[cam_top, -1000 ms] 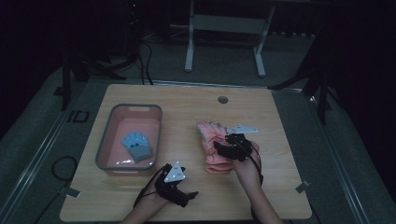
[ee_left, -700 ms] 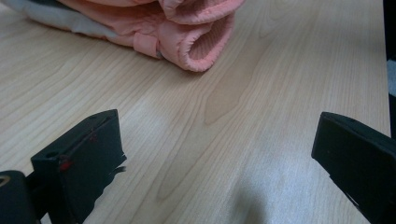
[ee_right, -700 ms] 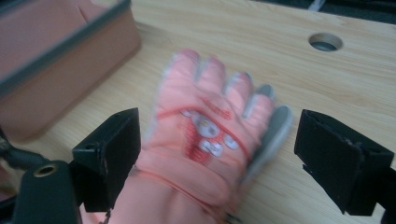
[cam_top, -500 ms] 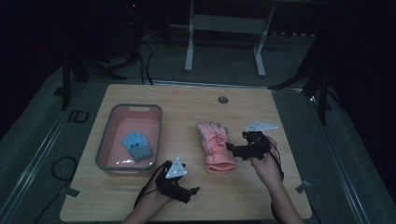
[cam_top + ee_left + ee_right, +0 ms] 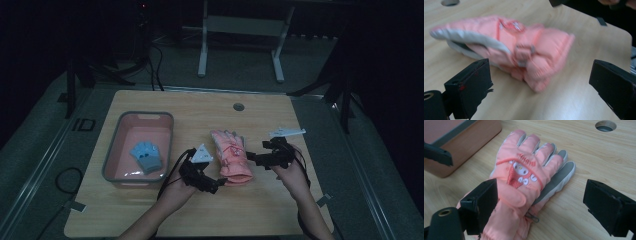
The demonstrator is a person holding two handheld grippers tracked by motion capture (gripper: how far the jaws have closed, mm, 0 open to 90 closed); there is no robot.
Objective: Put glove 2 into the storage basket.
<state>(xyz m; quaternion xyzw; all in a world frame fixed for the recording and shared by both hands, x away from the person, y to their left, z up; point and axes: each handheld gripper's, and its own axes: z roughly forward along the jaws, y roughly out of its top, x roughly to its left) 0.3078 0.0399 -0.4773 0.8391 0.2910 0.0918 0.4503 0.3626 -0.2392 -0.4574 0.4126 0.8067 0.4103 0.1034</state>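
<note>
since a second ago: my right tool (image 5: 254, 159) has come off the pink glove (image 5: 230, 156) and drawn back to the glove's right edge, its jaws having just opened; my left tool (image 5: 216, 186) has lifted and swung in toward the glove's cuff.

item: pink glove, padded, pale grey palm side, cartoon patch on the back. lies flat on the counter (image 5: 260, 210), fingers pointing away from me, cuff nearest me. both tools beside it, neither touching.

item: pink basin (image 5: 112, 165), left of the glove, close but apart. holds one small blue glove (image 5: 146, 156).

item: round hole in the counter (image 5: 238, 107), beyond the glove's fingertips.

state, right tool (image 5: 536, 207): jaws wide, nothing between the pads; in the right gripper view the glove's wrist and cuff sit just ahead of and partly under the left jaw.

state, left tool (image 5: 536, 92): jaws wide, nothing held; the left gripper view is blurred, glove lying side-on ahead of the jaws.

step in hand, as i judge it: taking the pink glove with the left tool to carry it toward the basin.

handling notes:
- i aim low at the cuff, one jaw under the edge, since the padding is thick and will squash.
- i bite through both layers, or the grey lining may peel away alone.
- i keep the right tool clear of the glove's right side.
- i lift well before crossing the basin's rim; the fingers will droop.
</note>
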